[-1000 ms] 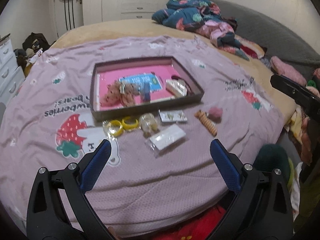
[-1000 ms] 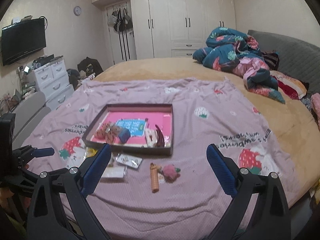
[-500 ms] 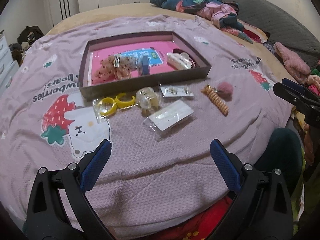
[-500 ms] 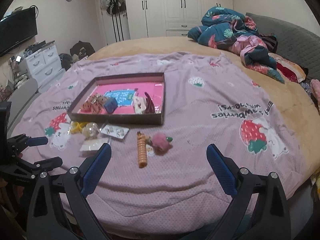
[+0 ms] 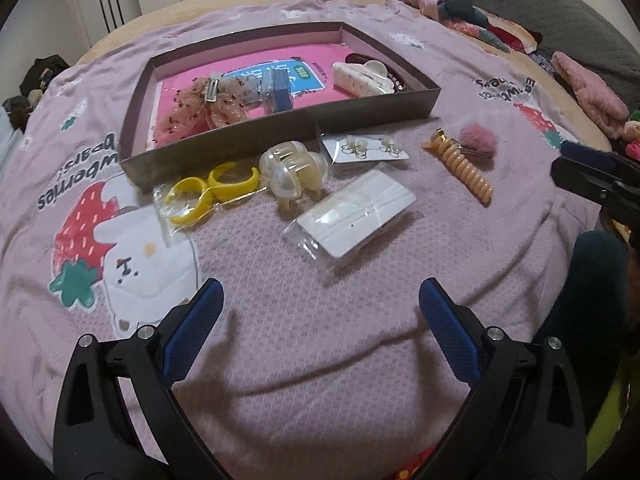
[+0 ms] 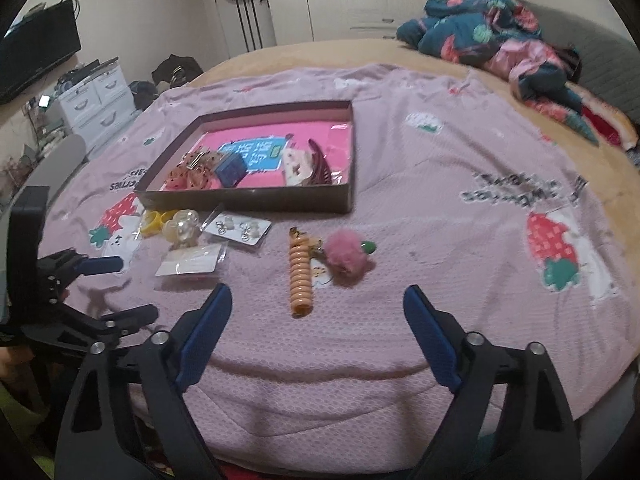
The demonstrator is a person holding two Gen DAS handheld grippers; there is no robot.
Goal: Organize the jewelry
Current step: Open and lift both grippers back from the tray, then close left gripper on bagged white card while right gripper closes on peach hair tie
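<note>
A brown tray with a pink floor [image 5: 384, 114] [image 6: 248, 202] lies on the pink bedspread and holds several hair clips. In front of it lie yellow rings in a bag [image 5: 200, 196], a pearly claw clip [image 5: 292, 174] [image 6: 182, 232], an earring card [image 5: 366, 148] [image 6: 240, 230], a white card in plastic [image 5: 356, 216] [image 6: 192, 262], an orange spiral hair tie [image 5: 464, 170] [image 6: 300, 276] and a pink pompom [image 5: 478, 142] [image 6: 346, 252]. My left gripper [image 5: 320, 320] is open and empty, just short of the white card. My right gripper [image 6: 318, 320] is open and empty, just short of the spiral tie.
A crumpled blue and pink quilt [image 6: 496, 36] lies at the back of the bed. A white drawer unit [image 6: 96, 100] and a TV [image 6: 36, 52] stand at the left. The bed edge is right under both grippers.
Both grippers have moved forward and down toward the loose items on the bedspread. Both stay open. Nothing on the bed has moved.
</note>
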